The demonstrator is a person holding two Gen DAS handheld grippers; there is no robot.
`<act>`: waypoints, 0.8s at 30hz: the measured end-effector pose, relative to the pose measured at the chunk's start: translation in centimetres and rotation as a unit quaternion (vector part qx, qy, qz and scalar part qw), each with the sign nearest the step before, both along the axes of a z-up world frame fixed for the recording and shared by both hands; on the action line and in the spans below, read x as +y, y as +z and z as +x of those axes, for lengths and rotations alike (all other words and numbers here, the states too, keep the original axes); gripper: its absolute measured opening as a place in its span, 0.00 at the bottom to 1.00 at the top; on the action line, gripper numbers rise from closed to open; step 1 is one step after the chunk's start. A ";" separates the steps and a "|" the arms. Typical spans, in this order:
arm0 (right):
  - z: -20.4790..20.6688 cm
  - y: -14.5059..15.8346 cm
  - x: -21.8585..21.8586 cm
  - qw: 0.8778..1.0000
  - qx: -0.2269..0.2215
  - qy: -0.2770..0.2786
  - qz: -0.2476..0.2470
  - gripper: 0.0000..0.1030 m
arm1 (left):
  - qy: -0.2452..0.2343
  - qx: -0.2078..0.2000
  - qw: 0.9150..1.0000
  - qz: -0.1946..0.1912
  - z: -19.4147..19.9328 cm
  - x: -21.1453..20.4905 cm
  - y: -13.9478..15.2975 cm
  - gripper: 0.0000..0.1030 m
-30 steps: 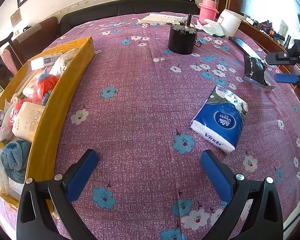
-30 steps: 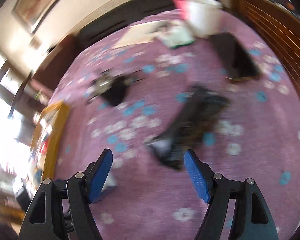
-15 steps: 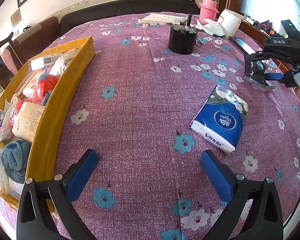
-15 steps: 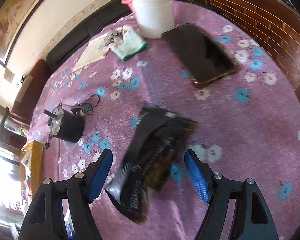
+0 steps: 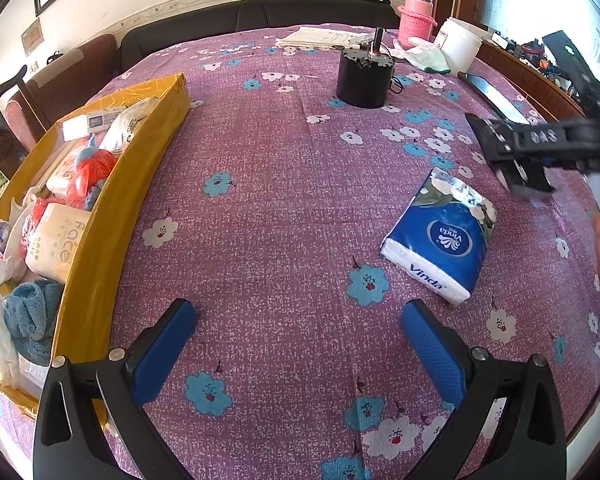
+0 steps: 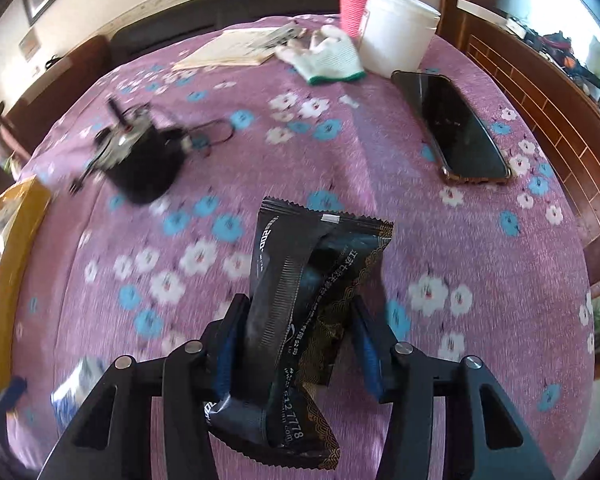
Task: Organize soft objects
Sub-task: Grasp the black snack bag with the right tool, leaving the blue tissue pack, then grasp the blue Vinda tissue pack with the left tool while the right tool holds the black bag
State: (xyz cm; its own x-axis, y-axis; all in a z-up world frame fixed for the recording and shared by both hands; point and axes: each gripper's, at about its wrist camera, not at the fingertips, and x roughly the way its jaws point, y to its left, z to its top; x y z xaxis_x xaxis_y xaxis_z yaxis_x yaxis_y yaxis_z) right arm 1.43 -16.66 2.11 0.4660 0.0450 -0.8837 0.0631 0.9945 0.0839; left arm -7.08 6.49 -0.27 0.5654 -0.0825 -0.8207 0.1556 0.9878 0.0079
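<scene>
Your right gripper [image 6: 296,344] is closing on the black pouch [image 6: 308,280] near the table's right edge, its long axis pointing ahead between the jaws. Your left gripper [image 5: 300,344] stands apart, empty.

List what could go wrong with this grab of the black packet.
1. The right gripper is closing on the black packet with the pads at its creased middle; the glossy, buckled wrapper may slip out.
2. The squeeze could crush whatever is inside.
3. The tissue pack lies close by; a low carry toward the yellow box could knock it.
</scene>
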 end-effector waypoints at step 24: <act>-6.3 -0.3 -2.3 0.996 -0.080 -0.021 0.044 0.59 | -0.140 -0.027 0.990 0.022 1.6 -5.7 2.8 1.00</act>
